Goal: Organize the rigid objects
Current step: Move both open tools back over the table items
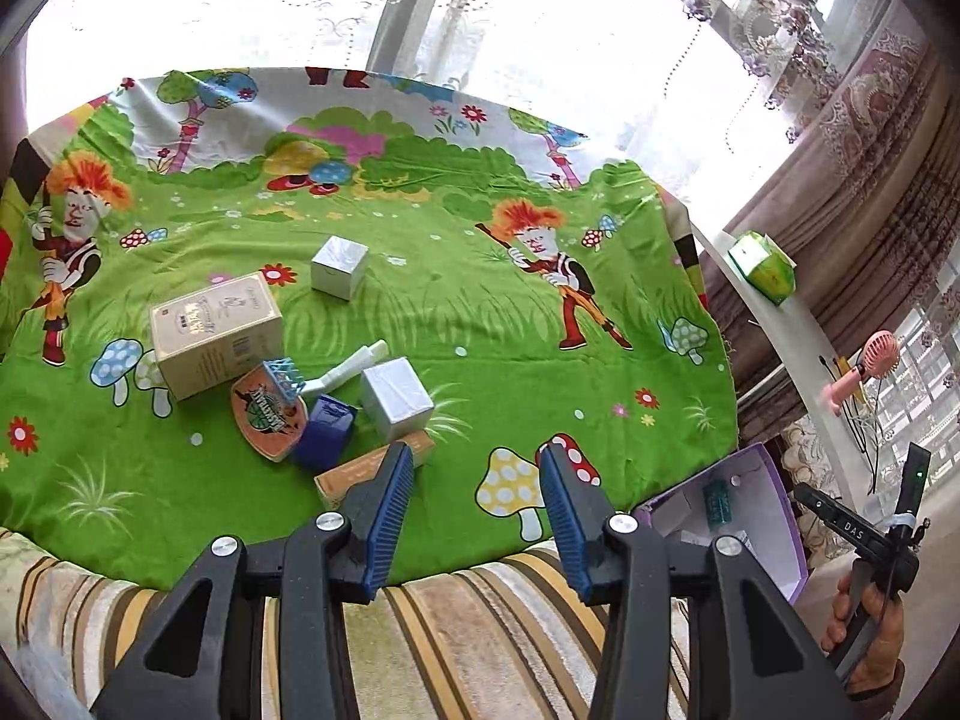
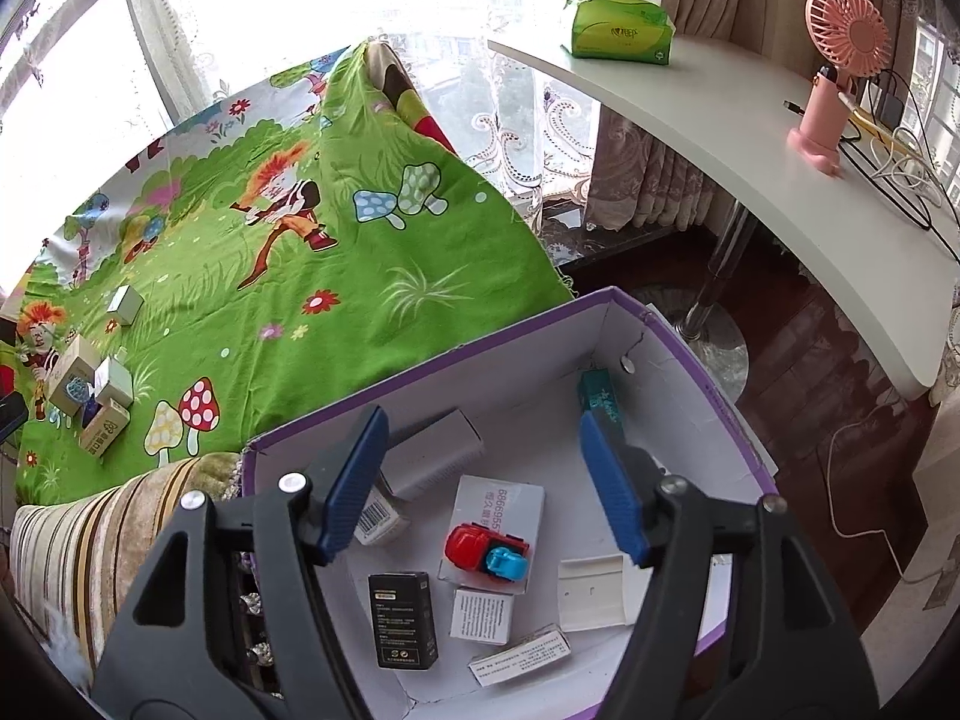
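The left tool (image 1: 477, 510) is spread open and empty above the striped edge of a bed. Just beyond its fingers, on the green cartoon sheet (image 1: 420, 312), lies a cluster of small things: a tan carton (image 1: 354, 474), a dark blue box (image 1: 324, 429), a silver cube (image 1: 396, 399), an orange badge-shaped card (image 1: 264, 420) whose writing is too small to read, a white tube (image 1: 354, 369) and a beige box (image 1: 213, 333). Further off sits a 2nd silver cube (image 1: 339, 267). The right tool (image 2: 480, 486) is also open, holding nothing, over a purple-rimmed cardboard box (image 2: 744, 420). Inside lie a black box (image 2: 402, 618), a red and blue toy car (image 2: 486, 552) on a white box printed "6866955", and a teal box (image 2: 600, 399). Beyond, a white desk (image 2: 750, 150) carries a green tissue pack (image 2: 618, 30) and a pink fan (image 2: 834, 72).
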Motion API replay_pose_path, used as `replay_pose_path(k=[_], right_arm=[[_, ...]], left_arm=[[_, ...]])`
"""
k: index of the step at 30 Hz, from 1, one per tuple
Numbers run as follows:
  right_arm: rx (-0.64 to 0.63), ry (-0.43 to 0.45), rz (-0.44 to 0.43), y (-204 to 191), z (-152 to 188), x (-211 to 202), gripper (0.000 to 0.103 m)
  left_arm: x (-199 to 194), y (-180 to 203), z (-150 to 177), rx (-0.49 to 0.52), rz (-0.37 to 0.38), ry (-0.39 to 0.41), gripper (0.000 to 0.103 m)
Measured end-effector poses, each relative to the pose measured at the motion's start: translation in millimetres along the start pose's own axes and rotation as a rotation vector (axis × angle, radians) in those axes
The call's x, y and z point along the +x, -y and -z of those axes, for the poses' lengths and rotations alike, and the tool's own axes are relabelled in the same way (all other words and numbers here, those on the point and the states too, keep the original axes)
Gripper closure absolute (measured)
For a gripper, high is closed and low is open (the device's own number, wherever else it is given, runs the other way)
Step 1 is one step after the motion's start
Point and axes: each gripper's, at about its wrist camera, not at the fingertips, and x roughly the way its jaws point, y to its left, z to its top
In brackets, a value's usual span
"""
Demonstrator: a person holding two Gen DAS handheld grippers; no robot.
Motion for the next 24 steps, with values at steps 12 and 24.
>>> replay_pose_path(k=[12, 24], right_arm=[[-0.113, -0.020, -0.079, -73.8, -3.8, 4.5, 0.030], [-0.289, -0.047, -0.189, -178.8, -1.7, 14.5, 0.027]], left_arm=[[-18.2, -73.8, -19.4, -0.126, -0.079, 0.045, 0.057], [-14.6, -127.7, -33.2, -0.220, -0.133, 0.039, 0.057]])
